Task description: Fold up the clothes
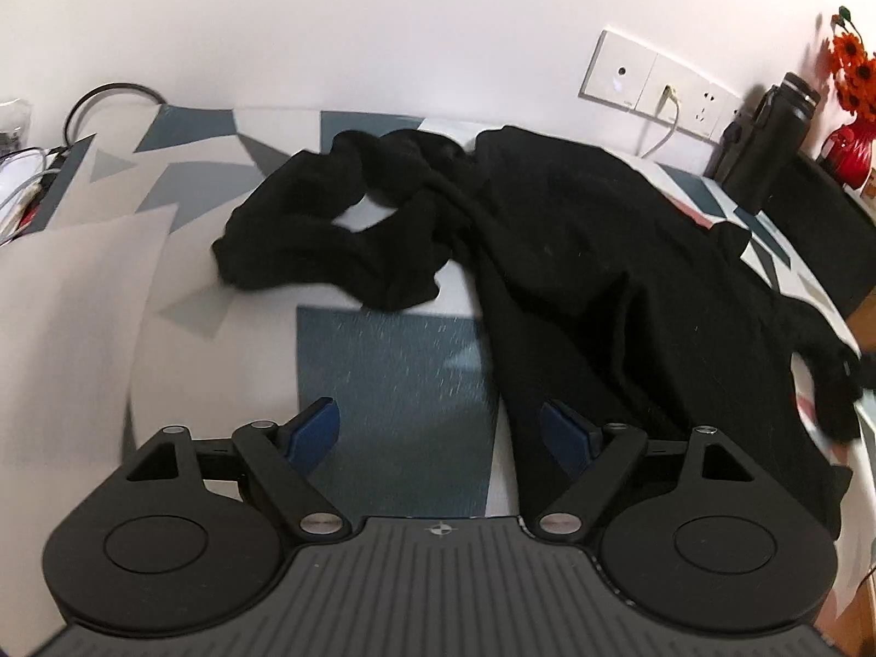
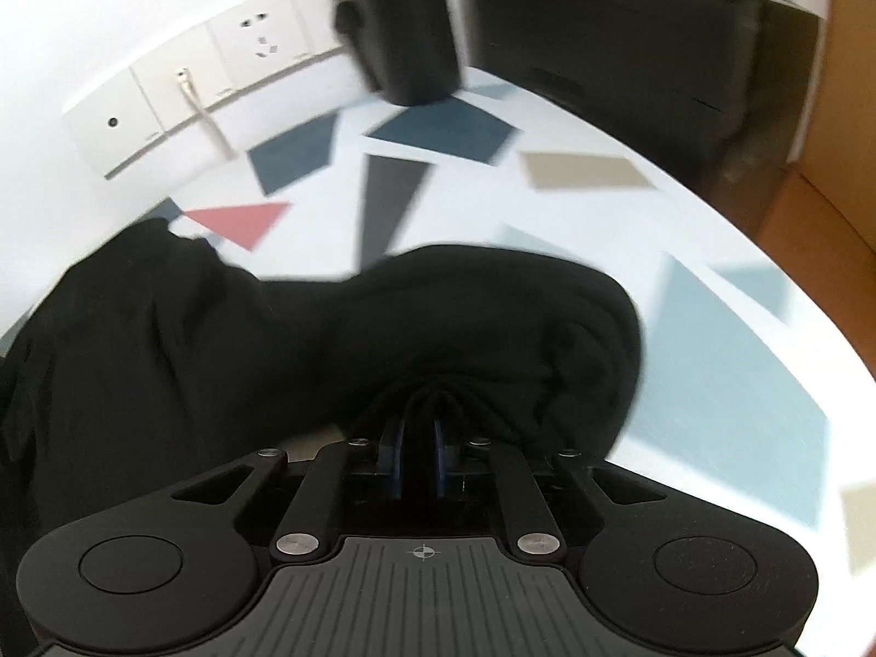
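Observation:
A black garment lies spread and rumpled on a table with a patterned cloth; a twisted sleeve curls to the left. My left gripper hovers open above the cloth at the garment's near left edge, blue pads wide apart, nothing between them. In the right wrist view, the same black garment bunches up ahead of my right gripper, whose blue pads are drawn close with a fold of the fabric pinched between them.
A white wall with a socket strip and a plugged cable runs behind the table. A black flask, a red vase with orange flowers and a black box stand at the right. Cables lie far left.

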`<state>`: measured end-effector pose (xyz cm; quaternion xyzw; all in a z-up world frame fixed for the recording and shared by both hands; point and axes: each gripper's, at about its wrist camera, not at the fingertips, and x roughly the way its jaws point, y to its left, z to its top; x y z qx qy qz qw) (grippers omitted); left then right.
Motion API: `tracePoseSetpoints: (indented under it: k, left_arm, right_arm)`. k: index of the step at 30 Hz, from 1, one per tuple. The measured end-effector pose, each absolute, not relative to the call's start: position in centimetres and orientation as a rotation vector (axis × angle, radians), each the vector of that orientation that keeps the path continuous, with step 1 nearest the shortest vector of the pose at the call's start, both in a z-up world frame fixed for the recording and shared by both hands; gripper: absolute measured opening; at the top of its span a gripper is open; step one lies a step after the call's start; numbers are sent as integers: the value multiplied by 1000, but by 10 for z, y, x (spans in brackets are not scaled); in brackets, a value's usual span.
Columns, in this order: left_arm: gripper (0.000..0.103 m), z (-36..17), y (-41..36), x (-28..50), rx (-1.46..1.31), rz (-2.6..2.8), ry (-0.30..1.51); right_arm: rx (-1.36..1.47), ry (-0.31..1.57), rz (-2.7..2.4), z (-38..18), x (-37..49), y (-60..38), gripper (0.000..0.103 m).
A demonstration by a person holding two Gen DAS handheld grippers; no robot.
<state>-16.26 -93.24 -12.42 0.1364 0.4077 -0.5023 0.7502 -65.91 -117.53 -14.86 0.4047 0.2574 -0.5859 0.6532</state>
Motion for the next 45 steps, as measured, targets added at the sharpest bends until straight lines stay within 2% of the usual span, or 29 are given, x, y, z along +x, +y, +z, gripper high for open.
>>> tracePoseSetpoints:
  k: [10,17,18,20,21,22,28,38,45]
  left_arm:
    - [82,-127,-910,-165,280,-1045,912]
    - [82,-132,-902,-171,281,-1017,913]
    - [82,-133,-902,-171,279,-1011,914]
    - [82,-134,-901,-172,275,-996,916]
    - [82,-134,-901,-172,274,-988,916]
    - [82,-133,-901,-172,275,-980,914]
    - [83,-125,-901,-176,271,-948,897]
    - [84,-125,-889,-209,287,-953,907]
    - [88,-131,-878,-247,331,-991,897]
  right_arm:
    - [799,649,-1187,-148,-553,-1267,9]
    - [778,641,-1205,-148,-528,-1309,11]
    - [772,648,-1199,-149,-527,-1310,14]
    - [738,682,-1199,-147,-528,-1304,33]
    - [711,699,-1229,-144,-530,-1298,51]
    - [694,688,-1242,-140,-535,-1289,60]
    - [651,616,-1135,-115,-588,-1228,60]
    - [692,643,-1055,-125,-662,-1122,61]
    - [547,773,-943,-141,-662,-1070,61]
